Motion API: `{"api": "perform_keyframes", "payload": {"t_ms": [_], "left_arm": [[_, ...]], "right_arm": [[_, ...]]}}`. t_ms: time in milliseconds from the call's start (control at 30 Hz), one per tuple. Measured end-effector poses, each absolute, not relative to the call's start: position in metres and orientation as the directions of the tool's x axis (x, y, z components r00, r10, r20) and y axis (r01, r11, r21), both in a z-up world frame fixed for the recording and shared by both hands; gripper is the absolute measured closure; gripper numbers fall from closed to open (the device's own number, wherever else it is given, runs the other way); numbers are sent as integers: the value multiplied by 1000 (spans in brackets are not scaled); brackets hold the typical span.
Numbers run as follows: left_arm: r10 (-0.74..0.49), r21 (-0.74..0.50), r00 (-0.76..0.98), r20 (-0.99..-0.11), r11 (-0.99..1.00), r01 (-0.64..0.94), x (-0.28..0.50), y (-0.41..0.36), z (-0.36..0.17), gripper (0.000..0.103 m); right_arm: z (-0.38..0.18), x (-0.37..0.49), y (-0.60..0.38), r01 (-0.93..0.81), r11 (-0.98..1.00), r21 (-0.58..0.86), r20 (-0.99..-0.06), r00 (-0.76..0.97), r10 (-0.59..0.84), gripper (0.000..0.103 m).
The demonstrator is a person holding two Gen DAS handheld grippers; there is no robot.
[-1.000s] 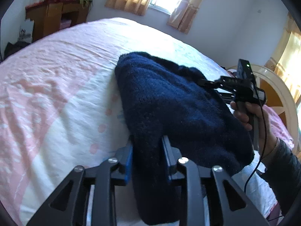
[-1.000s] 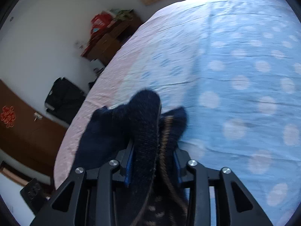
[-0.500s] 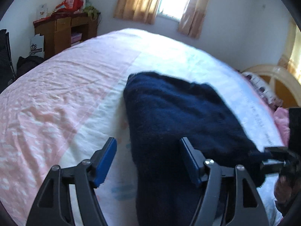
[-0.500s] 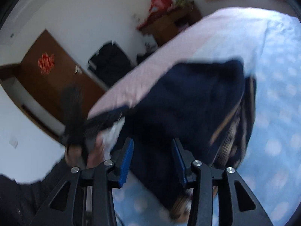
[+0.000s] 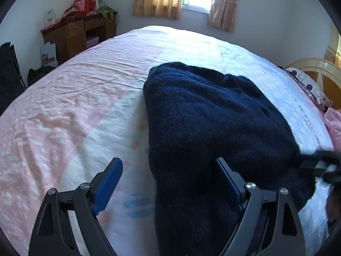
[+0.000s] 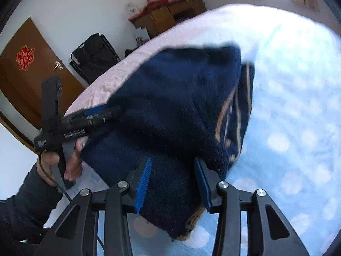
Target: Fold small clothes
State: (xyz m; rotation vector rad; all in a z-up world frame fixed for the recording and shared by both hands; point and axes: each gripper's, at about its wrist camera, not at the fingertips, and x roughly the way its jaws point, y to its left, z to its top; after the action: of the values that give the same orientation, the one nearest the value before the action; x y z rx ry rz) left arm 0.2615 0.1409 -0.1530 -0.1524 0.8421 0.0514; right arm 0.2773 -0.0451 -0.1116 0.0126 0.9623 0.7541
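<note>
Two views | left wrist: your left gripper is spread, straddling the folded navy knitted sweater on the pink-and-blue dotted bedsheet; withdrawing could snag the knit | right wrist: right gripper spread around the fold; wooden desk well apart.

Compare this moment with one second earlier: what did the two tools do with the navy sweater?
Both let go. One second ago each tool was shut on a fold of the navy sweater; now the left tool and right tool are open, pads apart either side of the knit. The sweater, then bunched and lifted, lies folded on the bed. The room is unchanged.
</note>
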Motion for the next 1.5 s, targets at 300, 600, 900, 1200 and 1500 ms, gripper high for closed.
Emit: {"api": "perform_keyframes", "payload": {"t_ms": [300,600,900,1200,1500], "left_arm": [[-11,-89,661,-751,992,-85,259,133,-155,14],[-24,-94,641,-767,993,-74,253,129,-156,13],[-27,-77,652,-758,996,-49,203,121,-153,11],[26,-8,666,-745,999,-49,188,105,-142,8],[-21,-70,779,-627,997,-29,118,94,-77,2]], "right_arm": [[-120,332,13,-564,826,4,-812,481,332,59],[-138,335,1,-532,846,35,-811,480,335,59],[-111,238,-33,-519,854,-27,-744,581,330,56],[-123,220,-55,-412,911,14,-775,571,270,48],[-46,131,-72,-333,943,1,-626,735,260,43]]}}
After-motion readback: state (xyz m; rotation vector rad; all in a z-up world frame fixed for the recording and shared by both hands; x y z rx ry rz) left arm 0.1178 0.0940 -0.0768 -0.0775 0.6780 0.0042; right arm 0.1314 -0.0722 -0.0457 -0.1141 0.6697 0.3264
